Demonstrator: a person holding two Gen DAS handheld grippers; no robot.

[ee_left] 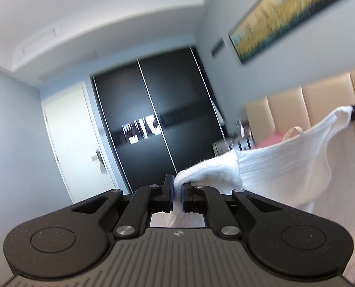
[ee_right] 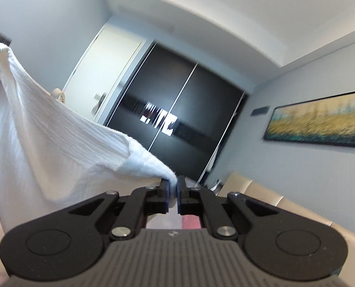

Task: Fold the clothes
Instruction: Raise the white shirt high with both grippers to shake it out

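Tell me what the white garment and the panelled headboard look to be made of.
White garment: looks like crinkled woven cotton, matte, with fine ribbed wrinkles and a fuzzy edge; the fibre is a guess. Headboard: probably beige leather or faux leather, since its smooth padded panels carry a soft sheen.

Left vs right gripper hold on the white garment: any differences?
Left gripper has the white garment trailing off to its right; right gripper has it trailing left. Behind the left sits a white door; behind the right, a painting. Both are shut on the cloth's edge.
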